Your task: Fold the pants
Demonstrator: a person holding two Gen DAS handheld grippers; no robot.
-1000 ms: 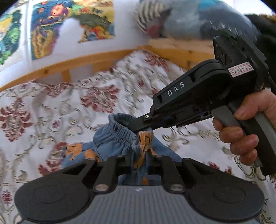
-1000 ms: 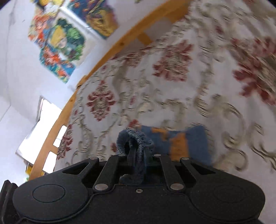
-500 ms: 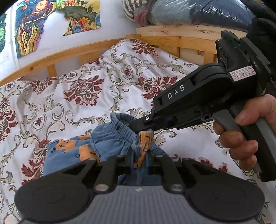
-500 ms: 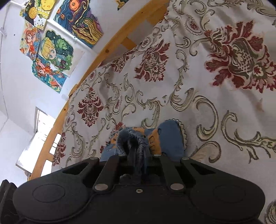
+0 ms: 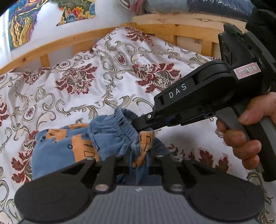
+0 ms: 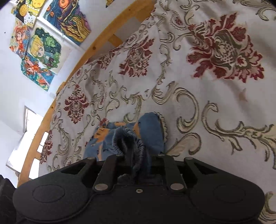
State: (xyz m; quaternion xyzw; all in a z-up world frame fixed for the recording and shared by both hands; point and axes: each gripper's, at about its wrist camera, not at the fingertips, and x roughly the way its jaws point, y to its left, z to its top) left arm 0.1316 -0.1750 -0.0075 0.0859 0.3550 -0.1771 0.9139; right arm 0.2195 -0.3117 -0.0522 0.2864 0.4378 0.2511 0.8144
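Small blue pants [image 5: 69, 144] with orange patches lie partly bunched on the flowered bedspread [image 5: 96, 86]. My left gripper [image 5: 139, 158] is shut on a fold of blue and orange cloth at the waist. My right gripper [image 5: 136, 123] comes in from the right, held by a hand [image 5: 241, 141], its fingers on the elastic waistband just beyond my left one. In the right wrist view the gathered waistband [image 6: 132, 143] stands between the right gripper's [image 6: 137, 156] jaws, which are opening around it. A pant leg [image 6: 151, 131] spreads on the bedspread ahead.
A wooden bed rail [image 5: 51, 46] runs along the far edge of the bed, with colourful posters [image 6: 44, 46] on the white wall behind it. Striped and dark bundles [image 5: 189, 5] sit above the headboard. A bright window [image 6: 32, 127] shows at lower left in the right wrist view.
Both grippers have sunk toward the bed with the waistband between them. More of the pants now rests on the bedspread. The cloth in the right jaws looks wider and looser.
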